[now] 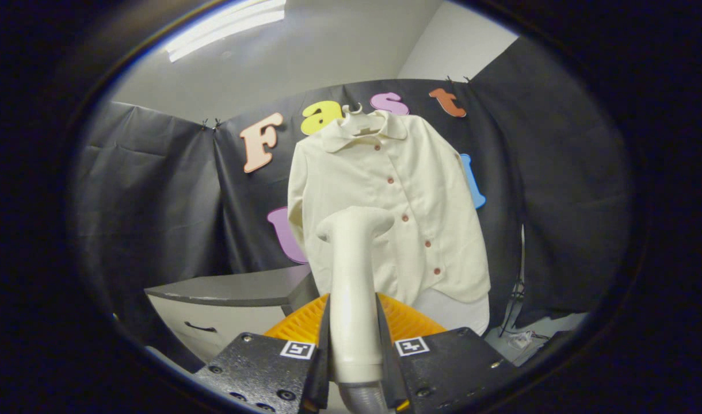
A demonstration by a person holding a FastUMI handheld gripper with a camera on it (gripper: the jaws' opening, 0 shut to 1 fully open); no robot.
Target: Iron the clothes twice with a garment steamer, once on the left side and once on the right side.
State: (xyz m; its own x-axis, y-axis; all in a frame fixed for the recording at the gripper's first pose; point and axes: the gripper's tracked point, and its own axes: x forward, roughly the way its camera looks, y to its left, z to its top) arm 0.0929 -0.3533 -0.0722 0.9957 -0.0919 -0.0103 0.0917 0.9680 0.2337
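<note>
A: One gripper point(354, 339) was in shot, jaws clamped on the handle of a pale garment steamer point(351, 270), which stood upright between them w/ its head tipped toward the shirt.

B: And the clothes?

A: A cream shirt point(385, 207) w/ small reddish buttons hung on a hanger point(358, 115) against the black booth wall, beyond the steamer head, apart from it. No contact yet, as far as I could tell.

B: Risks?

A: The shirt hung loose, so a push prob. would swing it away rather than press it flat. The hem flared to one side; the head could snag there or on the button line. A hose left the handle's base and might drag.

B: Room to move?

A: Open wall on both sides of the shirt. A grey tabletop point(230, 287) w/ a drawer sat low, beside the shirt's lower edge, limiting a low pass on that side.
</note>
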